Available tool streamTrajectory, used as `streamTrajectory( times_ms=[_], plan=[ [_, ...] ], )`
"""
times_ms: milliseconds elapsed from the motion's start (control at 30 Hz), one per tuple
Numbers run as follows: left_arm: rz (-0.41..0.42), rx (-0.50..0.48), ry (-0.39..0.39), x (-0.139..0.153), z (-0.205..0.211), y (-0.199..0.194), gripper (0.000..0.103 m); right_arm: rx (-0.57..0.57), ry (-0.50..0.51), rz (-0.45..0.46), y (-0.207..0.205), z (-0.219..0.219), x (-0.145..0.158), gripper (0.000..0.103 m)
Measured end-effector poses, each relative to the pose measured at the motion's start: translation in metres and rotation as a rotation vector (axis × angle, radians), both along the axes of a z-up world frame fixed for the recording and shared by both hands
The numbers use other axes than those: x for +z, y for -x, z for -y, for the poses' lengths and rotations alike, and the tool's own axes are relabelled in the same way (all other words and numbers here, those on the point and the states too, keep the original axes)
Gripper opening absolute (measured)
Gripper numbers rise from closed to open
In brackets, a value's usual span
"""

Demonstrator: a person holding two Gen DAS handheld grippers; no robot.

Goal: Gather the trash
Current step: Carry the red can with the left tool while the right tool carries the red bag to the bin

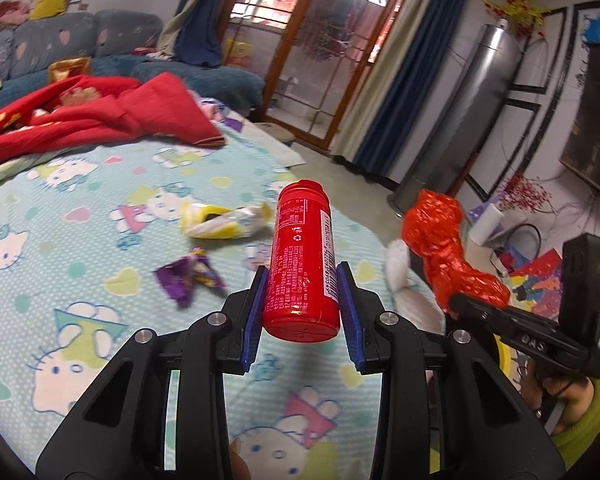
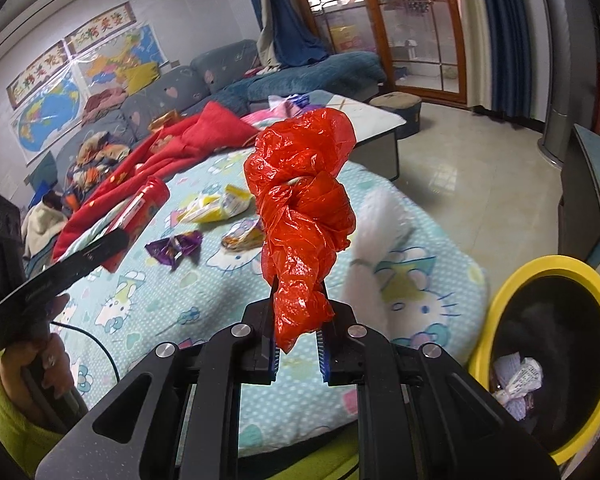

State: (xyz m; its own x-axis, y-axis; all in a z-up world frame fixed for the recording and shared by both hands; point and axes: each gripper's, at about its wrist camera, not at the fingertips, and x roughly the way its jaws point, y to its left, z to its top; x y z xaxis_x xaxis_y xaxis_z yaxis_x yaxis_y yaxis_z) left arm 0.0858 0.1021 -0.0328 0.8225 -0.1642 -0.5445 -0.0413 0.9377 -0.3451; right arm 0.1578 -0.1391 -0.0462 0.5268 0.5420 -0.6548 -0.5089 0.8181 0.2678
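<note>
My left gripper (image 1: 302,280) clamps a red bottle (image 1: 301,258) by its lower body; my right gripper (image 2: 298,320), jaws narrow, pinches a crumpled red bag (image 2: 302,208). Both are held above the bed (image 2: 180,304), beside the yellow bin (image 2: 556,264), apparently for dropping in.

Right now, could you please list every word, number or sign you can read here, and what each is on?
"DAS": right tool's black body.
Recycling symbol: red bottle; its print and barcode digits are too blurred.
Wall banners: large characters, too distorted to read.
Maps: labels too small.
</note>
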Motion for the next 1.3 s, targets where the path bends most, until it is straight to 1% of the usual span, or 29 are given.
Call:
streamTrajectory(
  times_ms=[300, 500, 933, 1300],
  plan=[
    [0.022, -0.074, -0.016, 0.006, 0.036, -0.004, 0.027, -0.057, -0.012, 0.02, -0.002, 0.026, 0.006, 0.014],
    [0.031, -0.127, -0.032, 0.008, 0.059, -0.01, 0.027, -0.111, -0.007, 0.049, -0.003, 0.047, 0.009, 0.014],
    [0.053, -0.243, -0.057, 0.011, 0.117, -0.024, 0.027, -0.243, 0.012, 0.072, -0.013, 0.095, 0.004, 0.014],
    [0.041, -0.332, -0.077, 0.005, 0.153, -0.034, 0.027, -0.329, 0.001, 0.043, -0.022, 0.127, -0.007, 0.014]
  ],
)
